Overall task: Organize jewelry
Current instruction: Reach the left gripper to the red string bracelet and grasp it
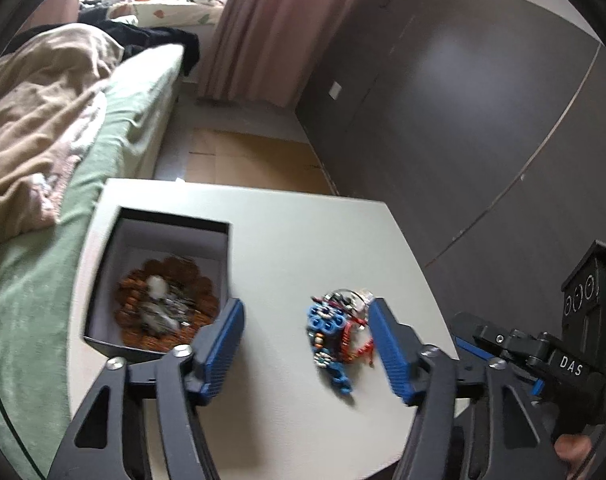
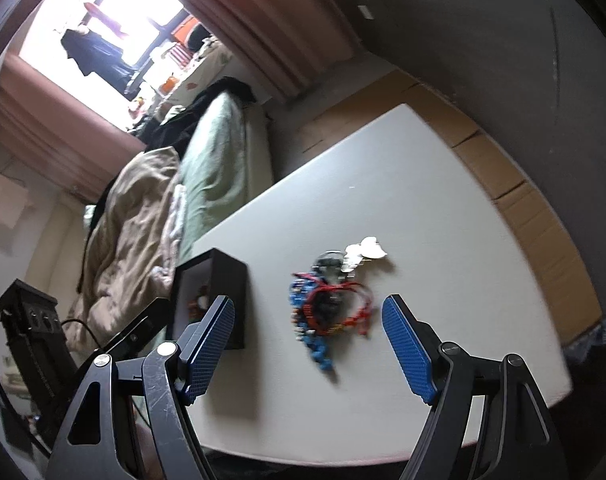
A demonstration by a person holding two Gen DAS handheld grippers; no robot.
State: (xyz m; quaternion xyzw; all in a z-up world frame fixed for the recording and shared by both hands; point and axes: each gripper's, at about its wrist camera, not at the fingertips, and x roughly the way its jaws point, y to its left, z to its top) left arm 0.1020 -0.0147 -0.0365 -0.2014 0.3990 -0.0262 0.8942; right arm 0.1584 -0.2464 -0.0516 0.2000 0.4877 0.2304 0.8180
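Pick-up not yet begun. Jewelry heap (image 1: 337, 330) lies mid-bench, black box (image 1: 159, 280) at left edge, partly filled. Left tongs (image 1: 307, 344) wide, empty; right tongs (image 2: 309, 340) likewise. Next: descend, pinch one strand.

table (image 1: 303, 240): plain off-white top. box (image 1: 103, 280): black outside, white inside. jewelry in box (image 1: 165, 304): rust-brown scalloped beadwork with white and silvery pieces. jewelry pile (image 1: 335, 328): blue chunky beads, red cord, small multicoloured beads, silver bits; pale white pieces (image 2: 367, 250) at its far edge. left gripper (image 1: 307, 344): black frame, blue dotted-texture pads. right gripper (image 2: 309, 340): same black and blue. bed sheet (image 1: 31, 300): pale green. blanket (image 1: 35, 120): beige. curtain (image 1: 263, 20): dusty pink. wall (image 1: 463, 100): dark grey-brown. floor cardboard (image 2: 523, 200): tan.
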